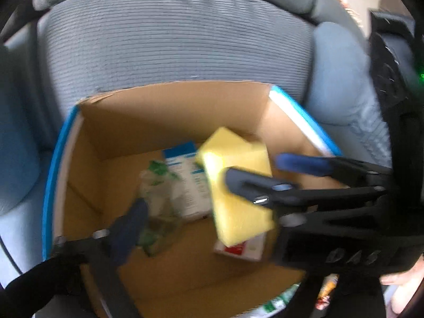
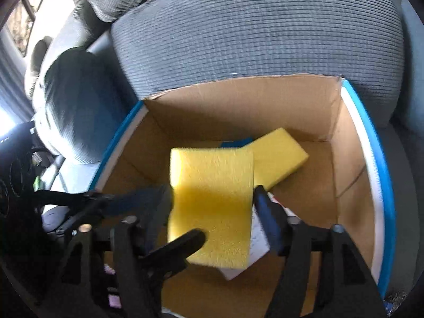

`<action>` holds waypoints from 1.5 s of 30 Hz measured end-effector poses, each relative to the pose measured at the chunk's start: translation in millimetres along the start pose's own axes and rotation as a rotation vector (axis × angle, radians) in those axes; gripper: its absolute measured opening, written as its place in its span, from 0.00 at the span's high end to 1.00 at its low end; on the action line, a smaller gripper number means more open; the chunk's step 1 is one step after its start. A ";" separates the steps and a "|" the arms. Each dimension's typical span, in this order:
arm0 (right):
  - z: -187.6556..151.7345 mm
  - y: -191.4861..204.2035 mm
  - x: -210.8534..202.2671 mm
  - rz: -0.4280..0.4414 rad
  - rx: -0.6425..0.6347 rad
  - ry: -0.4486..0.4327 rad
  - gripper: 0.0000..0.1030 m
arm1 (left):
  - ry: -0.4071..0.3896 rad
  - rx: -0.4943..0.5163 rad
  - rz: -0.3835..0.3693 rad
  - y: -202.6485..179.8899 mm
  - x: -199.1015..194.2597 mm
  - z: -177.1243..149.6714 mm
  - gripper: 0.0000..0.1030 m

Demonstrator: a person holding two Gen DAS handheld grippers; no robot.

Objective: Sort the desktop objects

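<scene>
Yellow sponge [image 2: 212,206] hangs over the open cardboard box [image 2: 238,100], pinched at both side edges by the right tool [image 2: 212,196], which reaches in from the near side, angled downward. A second yellow sponge [image 2: 278,153] lies on the box floor toward the far wall. The left tool [image 1: 212,185] also hovers above the box interior; its jaws are spread wide, holding nothing. Below it sit a crumpled clear wrapper [image 1: 159,198] and a blue-and-white packet [image 1: 185,177].
</scene>
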State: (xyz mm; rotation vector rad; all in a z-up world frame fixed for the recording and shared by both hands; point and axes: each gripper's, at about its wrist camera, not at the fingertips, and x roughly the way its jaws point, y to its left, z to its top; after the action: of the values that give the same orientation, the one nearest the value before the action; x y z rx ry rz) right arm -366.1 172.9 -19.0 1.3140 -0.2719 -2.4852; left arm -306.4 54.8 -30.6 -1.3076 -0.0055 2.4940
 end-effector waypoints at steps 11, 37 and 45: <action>-11.4 -8.2 -11.8 -0.173 -0.015 -0.005 0.00 | 0.040 -0.149 0.147 18.7 -9.2 -16.0 0.02; -5.6 -5.7 -35.7 -0.248 -0.024 -0.011 0.00 | -0.009 -0.159 0.341 5.9 -30.7 -22.8 0.02; -9.4 -5.3 -31.7 -0.257 -0.021 0.009 0.00 | -0.005 -0.153 0.361 7.6 -29.6 -23.7 0.02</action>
State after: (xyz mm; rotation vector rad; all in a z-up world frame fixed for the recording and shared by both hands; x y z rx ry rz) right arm -342.6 189.1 -1.6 1.4307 -0.0776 -2.6812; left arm -273.9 35.7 -21.8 -1.4752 0.0425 2.8469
